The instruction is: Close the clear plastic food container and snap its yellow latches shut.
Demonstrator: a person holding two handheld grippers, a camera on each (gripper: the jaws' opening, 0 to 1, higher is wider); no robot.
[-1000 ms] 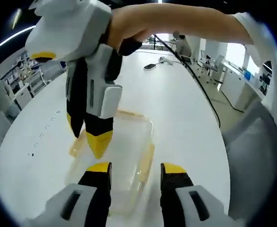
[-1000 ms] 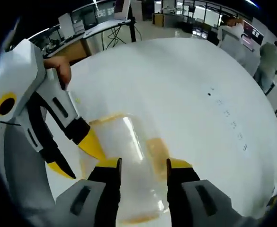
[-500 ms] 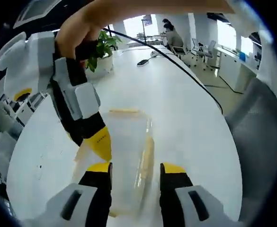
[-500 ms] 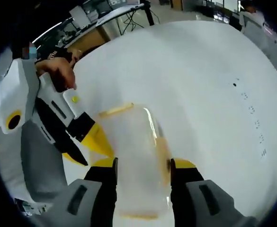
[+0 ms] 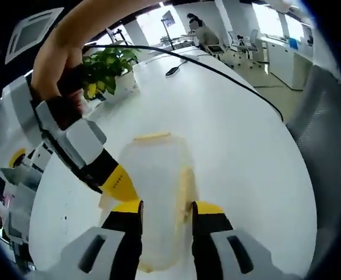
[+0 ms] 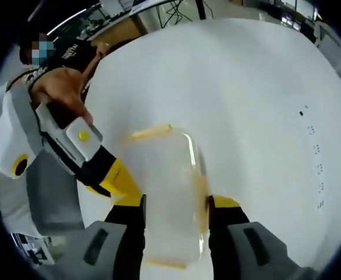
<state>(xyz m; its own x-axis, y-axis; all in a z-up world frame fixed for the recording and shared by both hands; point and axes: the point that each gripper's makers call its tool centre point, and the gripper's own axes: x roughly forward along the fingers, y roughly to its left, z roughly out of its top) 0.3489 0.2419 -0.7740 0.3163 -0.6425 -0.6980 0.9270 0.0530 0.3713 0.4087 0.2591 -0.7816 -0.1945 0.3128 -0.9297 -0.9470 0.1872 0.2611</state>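
1. The container [image 5: 155,198] lay on the white table [image 5: 240,151], lid down over the base. In the left gripper view it sat low at centre, running up from between that view's own jaws toward 12 o'clock.
2. The left gripper [image 5: 164,208] straddled the container. Its yellow-tipped jaws stood spread, one along each long side. Whether the tips touched the walls could not be told. This placement probably steadied the box against sliding while the latches were pressed.
3. The right gripper [image 6: 175,202] straddled the same container from the opposite end, jaws likewise spread along both sides. Contact could not be confirmed.
4. In the left gripper view the right gripper entered from 9 o'clock, held by a hand [image 5: 62,58], its yellow tip at the container's left edge. In the right gripper view the left gripper came in from 9 o'clock in the same manner, tip beside the left wall.
5. Container body: clear, slightly frosted plastic, rectangular with rounded corners, smooth and glossy, with a bright reflection line along one edge.
6. Latches: pale yellow flat strips. One lay across the far end [image 5: 153,137]; one ran along the right side [image 5: 186,189]. The right gripper view showed the same pair [image 6: 150,131] [image 6: 202,189]. Whether they were snapped down could not be told.
7. Table: matt white, rounded outline. A black cable [image 5: 228,73] crossed it toward 1 o'clock; a plant [image 5: 103,70] stood at 11 o'clock.
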